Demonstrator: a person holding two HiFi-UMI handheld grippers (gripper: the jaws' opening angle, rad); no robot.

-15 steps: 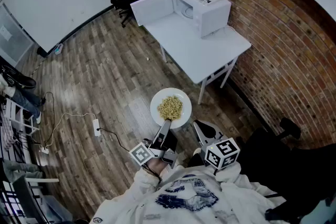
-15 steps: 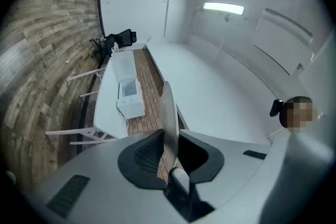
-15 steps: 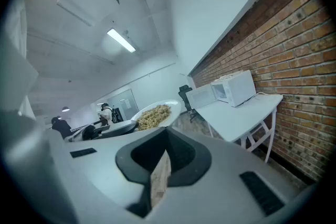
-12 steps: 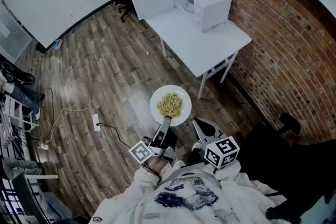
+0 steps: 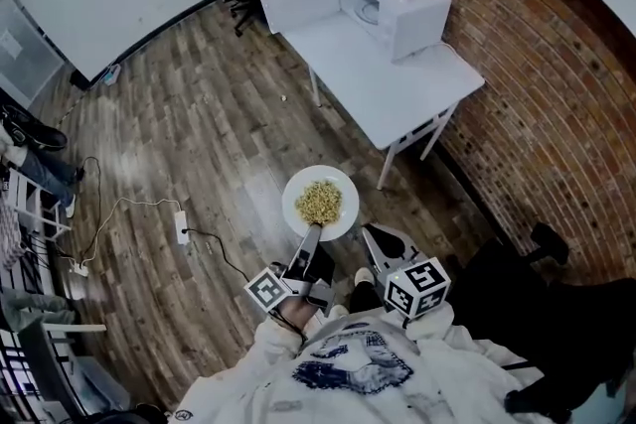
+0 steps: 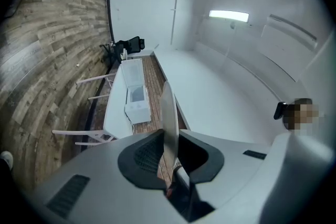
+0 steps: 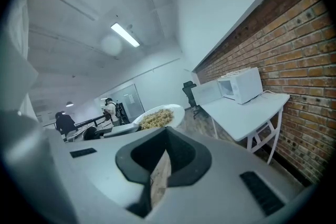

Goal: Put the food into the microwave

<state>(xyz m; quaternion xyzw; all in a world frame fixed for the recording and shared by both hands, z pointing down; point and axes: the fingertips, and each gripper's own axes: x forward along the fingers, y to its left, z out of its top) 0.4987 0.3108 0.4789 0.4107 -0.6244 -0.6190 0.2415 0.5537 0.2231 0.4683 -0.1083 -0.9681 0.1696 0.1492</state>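
While we stand back from the worktop [image 5: 397, 89], the plate [image 5: 295, 198] is in the middle of the head view, out over the wooden floor [image 5: 199, 134]. Our left gripper [image 5: 311, 236] has its jaws pinching the near rim of the plate, and that thin edge is all it holds. Our right gripper [image 5: 382, 241] is just beside it at the lower right, with its jaws close together and nothing between them.

The food [image 5: 321, 202] sits in a loose heap on the plate. We think the plate is hard and smooth, so it could slip or tip, and the food could slide off. It may break if it drops. We should keep it flat and grip the rim firmly.

The microwave [image 5: 396, 3] is at the upper right on the worktop, well apart from the plate. Its door [image 5: 298, 3] is wide open.
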